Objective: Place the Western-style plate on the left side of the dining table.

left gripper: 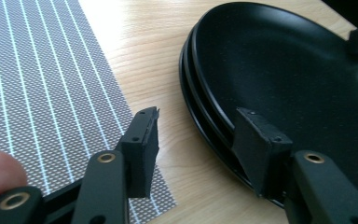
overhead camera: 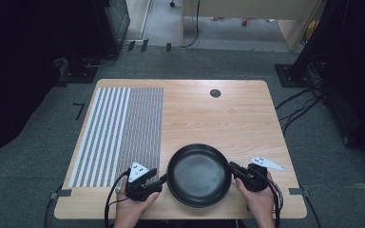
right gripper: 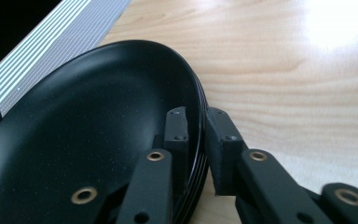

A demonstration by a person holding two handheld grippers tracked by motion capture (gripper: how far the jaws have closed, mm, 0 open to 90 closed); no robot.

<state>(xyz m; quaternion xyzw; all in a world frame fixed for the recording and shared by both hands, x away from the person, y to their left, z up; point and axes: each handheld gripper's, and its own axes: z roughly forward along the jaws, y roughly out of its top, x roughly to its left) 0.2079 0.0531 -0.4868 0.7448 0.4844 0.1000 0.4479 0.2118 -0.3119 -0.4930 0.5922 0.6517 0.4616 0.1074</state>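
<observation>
— Wooden surface [overhead camera: 247, 118] is sitting in a dim room with grey carpet around it, and the black pan [overhead camera: 199, 175] is lying near the front edge, just right of the striped mat [overhead camera: 119, 133]. Which way is it lying from the jaws?

— It is sitting between the two grippers. It is round, so no long axis is showing, and I cannot make out a handle. The left gripper [overhead camera: 160, 181] is coming at its left rim, the right gripper [overhead camera: 232, 167] at its right rim, each about as near as the other.

— How are the right jaws standing?

— In the right gripper view they are narrowed across the pan's wall [right gripper: 196, 112], one jaw inside the bowl and one outside, seemingly pinching the rim.

— And the left?

— In the left gripper view the jaws are standing wide. One jaw is lying against the pan rim [left gripper: 191, 93]; the other is hanging apart from it, over the corner of the mat [left gripper: 42, 93], with bare wood between.

— So what does the coming move turn on?

— My judgement: the left gripper needs to shift toward the pan so the rim is lying between its jaws before they are closing.
</observation>
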